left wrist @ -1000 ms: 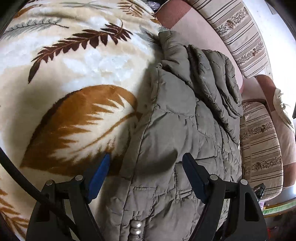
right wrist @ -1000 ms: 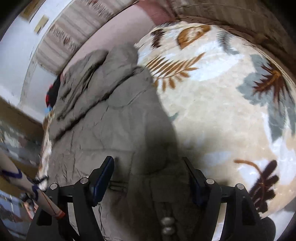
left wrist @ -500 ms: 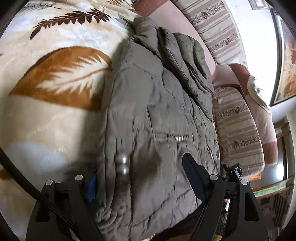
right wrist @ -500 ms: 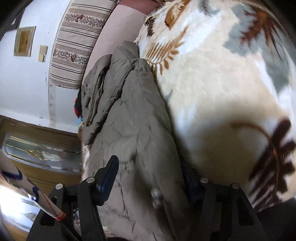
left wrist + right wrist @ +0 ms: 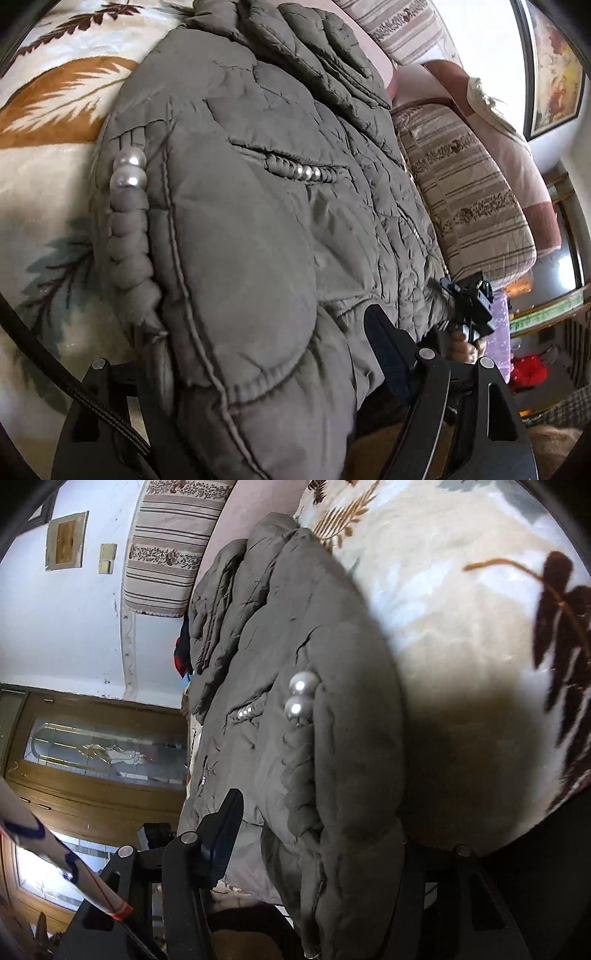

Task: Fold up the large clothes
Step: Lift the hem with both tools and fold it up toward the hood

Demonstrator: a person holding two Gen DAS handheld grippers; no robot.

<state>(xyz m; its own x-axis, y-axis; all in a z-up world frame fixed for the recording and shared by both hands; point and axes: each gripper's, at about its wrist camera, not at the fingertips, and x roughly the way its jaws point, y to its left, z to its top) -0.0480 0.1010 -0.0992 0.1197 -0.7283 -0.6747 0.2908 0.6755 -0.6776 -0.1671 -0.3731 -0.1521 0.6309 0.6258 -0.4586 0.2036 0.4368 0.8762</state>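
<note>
A grey-olive quilted jacket (image 5: 258, 166) with pearl beads (image 5: 127, 170) lies on a cream leaf-patterned blanket (image 5: 48, 192). Its near hem bulges between the fingers of my left gripper (image 5: 258, 332), which stands wide. The jacket hides the left finger, and the right finger (image 5: 384, 347) sits beside the padding. In the right wrist view the same jacket (image 5: 258, 646) and pearls (image 5: 301, 694) fill the middle. My right gripper (image 5: 317, 812) is closing around the hem fold. A gap shows beside its left finger (image 5: 225, 830), and the fold hides its right finger.
Striped cushions (image 5: 472, 192) line the sofa back beyond the jacket and appear again in the right wrist view (image 5: 166, 554). A wooden door with glass (image 5: 92, 746) stands at the left. A white stick with blue and red marks (image 5: 55, 856) crosses the lower left corner.
Both grippers have slid back along the jacket to its near hem, which now bulges between their fingers. The right gripper's jaws have narrowed. The left jaws keep the same width.
</note>
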